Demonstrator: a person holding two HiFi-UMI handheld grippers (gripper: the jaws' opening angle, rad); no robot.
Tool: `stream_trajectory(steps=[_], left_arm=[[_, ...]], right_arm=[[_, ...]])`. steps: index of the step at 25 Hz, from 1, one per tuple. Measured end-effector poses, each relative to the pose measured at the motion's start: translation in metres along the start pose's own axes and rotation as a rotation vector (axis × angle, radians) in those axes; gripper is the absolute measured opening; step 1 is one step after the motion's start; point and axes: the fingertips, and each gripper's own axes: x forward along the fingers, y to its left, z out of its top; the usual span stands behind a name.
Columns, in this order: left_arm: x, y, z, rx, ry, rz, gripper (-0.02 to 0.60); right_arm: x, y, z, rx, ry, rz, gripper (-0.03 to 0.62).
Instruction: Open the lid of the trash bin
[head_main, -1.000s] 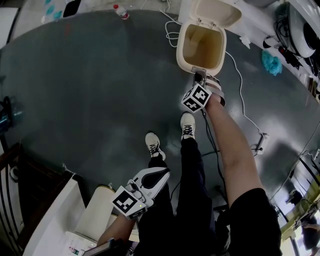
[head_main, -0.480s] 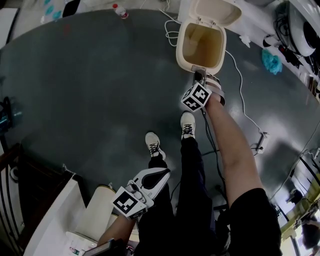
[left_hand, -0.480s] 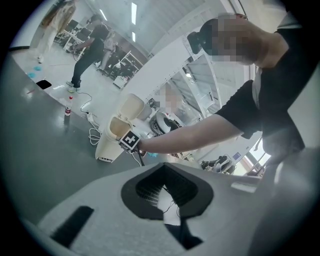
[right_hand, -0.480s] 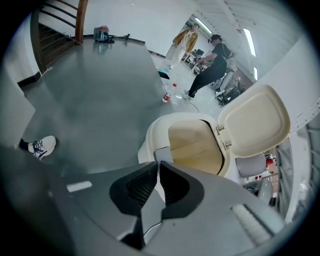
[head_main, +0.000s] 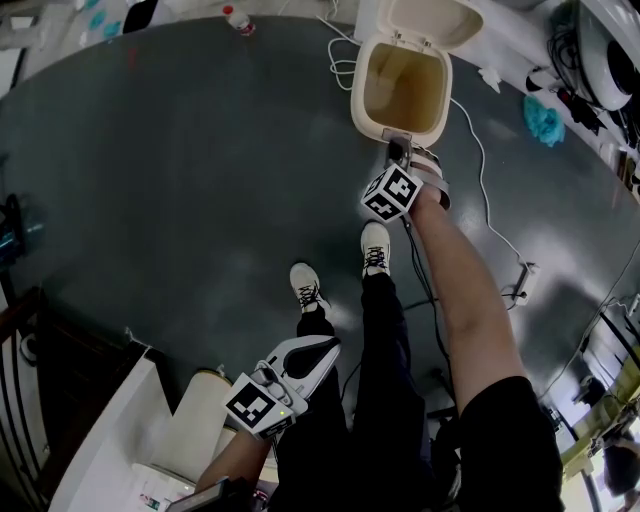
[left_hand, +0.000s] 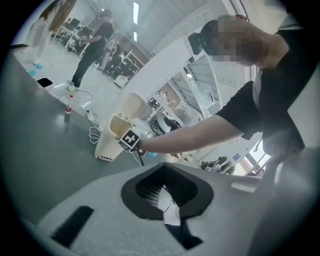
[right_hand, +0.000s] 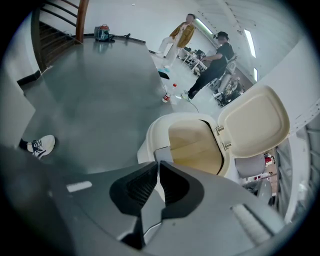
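Two grippers at work: my left gripper (head_main: 322, 352) hangs closed and empty, well apart from the trash bin (head_main: 357, 95) on the floor (head_main: 180, 170); my right gripper (head_main: 400, 152), jaws nearly together, sits at its near rim, lid (head_main: 435, 22) up.

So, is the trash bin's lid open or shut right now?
Open. The lid stands swung back on its hinges, and the trash bin shows its tan inside in plain view.
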Motion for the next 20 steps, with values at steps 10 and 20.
stream_trajectory(steps=[10, 20], left_arm=[[0.0014, -0.0004, 0.0015, 0.002, -0.002, -0.006, -0.002], [0.0011, 0.0020, -0.0001, -0.005, 0.005, -0.005, -0.002]], right_arm=[[0.0000, 0.0009, 0.0003, -0.003, -0.006, 0.003, 0.026], [0.0008, 0.0008, 0.0006, -0.012, -0.007, -0.006, 0.026]])
